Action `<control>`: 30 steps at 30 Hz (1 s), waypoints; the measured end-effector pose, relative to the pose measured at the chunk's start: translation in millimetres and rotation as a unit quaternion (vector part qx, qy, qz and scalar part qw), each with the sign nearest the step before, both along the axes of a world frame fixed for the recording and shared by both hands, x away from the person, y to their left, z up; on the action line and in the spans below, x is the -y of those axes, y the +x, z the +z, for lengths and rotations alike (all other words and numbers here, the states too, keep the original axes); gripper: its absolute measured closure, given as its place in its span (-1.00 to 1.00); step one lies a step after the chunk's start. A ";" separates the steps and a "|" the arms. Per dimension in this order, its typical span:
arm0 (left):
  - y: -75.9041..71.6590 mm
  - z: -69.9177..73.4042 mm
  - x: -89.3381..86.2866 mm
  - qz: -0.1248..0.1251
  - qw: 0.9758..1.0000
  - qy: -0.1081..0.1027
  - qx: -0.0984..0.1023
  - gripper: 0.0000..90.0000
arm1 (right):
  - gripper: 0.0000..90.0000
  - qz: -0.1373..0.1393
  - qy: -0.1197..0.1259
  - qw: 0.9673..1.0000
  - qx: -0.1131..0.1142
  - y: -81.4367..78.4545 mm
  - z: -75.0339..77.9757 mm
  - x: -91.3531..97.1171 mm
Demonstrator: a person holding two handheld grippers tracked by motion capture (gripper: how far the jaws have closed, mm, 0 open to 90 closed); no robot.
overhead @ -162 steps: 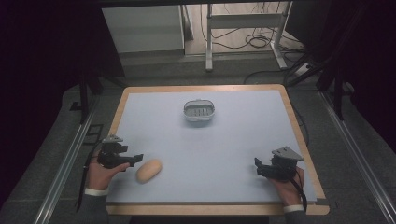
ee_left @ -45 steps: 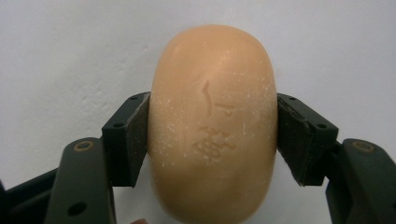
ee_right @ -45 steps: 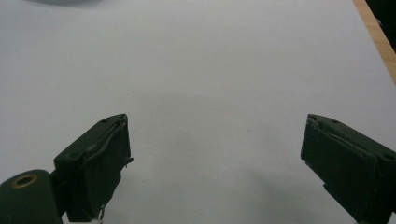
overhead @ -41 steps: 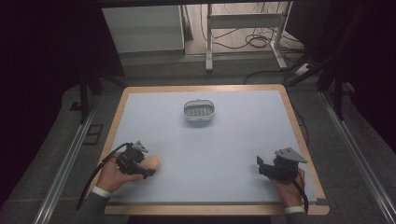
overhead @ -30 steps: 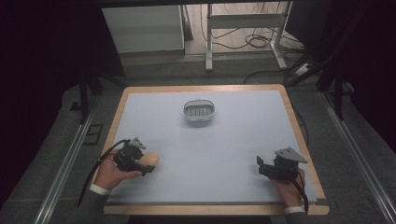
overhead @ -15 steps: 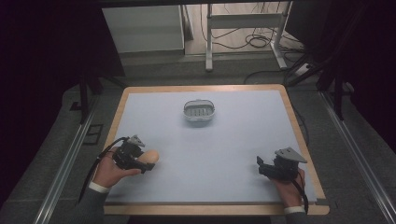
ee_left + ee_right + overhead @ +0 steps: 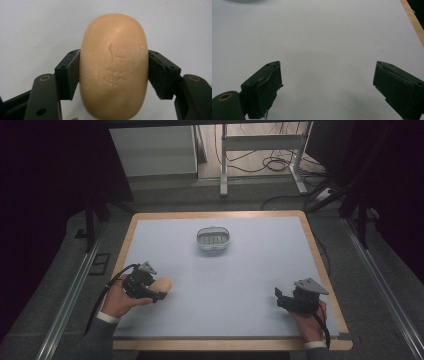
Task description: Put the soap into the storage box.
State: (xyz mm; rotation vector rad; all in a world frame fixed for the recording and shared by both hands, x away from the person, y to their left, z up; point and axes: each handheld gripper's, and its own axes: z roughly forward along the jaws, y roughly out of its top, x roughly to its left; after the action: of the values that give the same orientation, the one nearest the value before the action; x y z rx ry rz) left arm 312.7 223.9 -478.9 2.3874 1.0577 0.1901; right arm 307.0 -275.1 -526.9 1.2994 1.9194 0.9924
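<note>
Down at the lower left of the bench (image 7: 250,270), the left gripper (image 7: 159,292) has its 2 jaws pressed against the sides of a tan oval soap bar (image 7: 113,67), stamped with faint marks. Up at centre sits a small grey basket (image 7: 213,239), well apart from both hands. Over at the lower right, the right gripper (image 7: 278,297) rests with its jaws spread wide over bare surface.

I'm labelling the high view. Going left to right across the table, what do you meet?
Left gripper, clamped on the bar of soap → grey basket → right gripper, jaws open.
</note>
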 end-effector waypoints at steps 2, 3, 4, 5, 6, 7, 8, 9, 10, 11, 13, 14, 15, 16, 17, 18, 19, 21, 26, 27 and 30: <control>1.1 0.9 0.8 -0.001 1.000 -0.002 0.002 -0.28 | -0.81 0.000 0.000 1.000 0.000 0.0 0.0 0.0; 1.1 0.9 0.8 -0.001 1.000 -0.002 0.002 -0.28 | -0.81 0.000 0.001 1.000 -0.001 0.1 0.0 0.1; 1.6 1.5 1.2 -0.001 1.000 -0.002 0.002 -0.28 | -0.81 0.000 0.001 1.000 -0.001 0.1 0.0 0.1; 2.6 2.6 2.2 -0.001 1.000 -0.002 0.003 -0.28 | -0.81 0.000 0.001 1.000 -0.001 0.2 0.0 0.2; 3.3 3.1 2.6 -0.002 1.000 -0.002 0.003 -0.28 | -0.81 0.000 0.001 1.000 -0.001 0.2 0.0 0.2; 3.3 3.1 2.6 -0.002 1.000 -0.002 0.003 -0.28 | -0.81 0.000 0.001 1.000 -0.001 0.2 0.0 0.2; 4.2 3.7 3.3 -0.002 1.000 -0.003 0.004 -0.28 | -0.81 0.000 0.001 1.000 -0.001 0.2 0.0 0.2; 4.5 4.4 3.8 -0.003 1.000 -0.001 0.004 -0.28 | -0.81 0.000 0.001 1.000 -0.001 0.2 0.0 0.2; 5.5 5.1 4.6 -0.004 1.000 -0.002 0.006 -0.28 | -0.81 0.000 0.001 1.000 -0.001 0.1 0.0 0.1; 5.9 5.6 5.1 -0.004 1.000 -0.002 0.006 -0.28 | -0.81 0.000 0.001 1.000 -0.001 0.1 0.0 0.1; 7.5 6.5 6.7 -0.006 1.000 -0.003 0.006 -0.28 | -0.81 0.000 0.001 1.000 -0.001 0.2 0.0 0.0; 8.8 6.9 7.6 -0.006 1.000 -0.001 0.006 -0.28 | -0.81 0.000 0.001 1.000 -0.001 0.2 -0.1 0.1; 9.7 6.9 8.2 -0.007 1.000 -0.002 0.006 -0.28 | -0.81 0.000 0.001 1.000 -0.001 0.3 -0.1 0.1; 10.9 7.1 8.7 -0.006 1.000 -0.002 0.006 -0.28 | -0.81 0.000 0.001 1.000 -0.002 0.4 -0.1 0.1; 11.9 7.4 9.2 -0.006 1.000 -0.001 0.005 -0.28 | -0.81 0.000 0.001 1.000 -0.002 0.4 -0.1 0.1; 13.4 7.6 9.7 -0.006 1.000 -0.001 0.006 -0.28 | -0.81 -0.001 0.002 1.000 -0.003 0.5 -0.1 0.3; 14.0 7.9 10.2 -0.006 1.000 -0.002 0.006 -0.28 | -0.81 -0.001 0.002 1.000 -0.003 0.5 -0.1 0.3; 16.1 9.2 11.0 -0.007 1.000 -0.001 0.006 -0.28 | -0.81 -0.001 0.002 1.000 -0.002 0.3 0.0 0.4; 24.0 11.0 12.7 -0.004 1.000 -0.003 0.004 -0.28 | -0.81 -0.001 0.001 1.000 -0.002 0.3 0.0 0.0; 24.0 11.0 12.7 -0.004 1.000 -0.003 0.004 -0.28 | -0.81 -0.001 0.001 1.000 -0.002 0.3 0.0 0.0; 27.8 11.6 14.8 -0.005 1.000 -0.004 0.005 -0.28 | -0.81 -0.001 0.001 1.000 -0.002 0.4 -0.1 0.1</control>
State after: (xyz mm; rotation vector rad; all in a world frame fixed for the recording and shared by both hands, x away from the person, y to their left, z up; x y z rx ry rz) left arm 340.4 209.1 -467.3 2.3821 1.0400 0.1930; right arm 307.3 -275.1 -527.0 1.3061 1.9195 0.9919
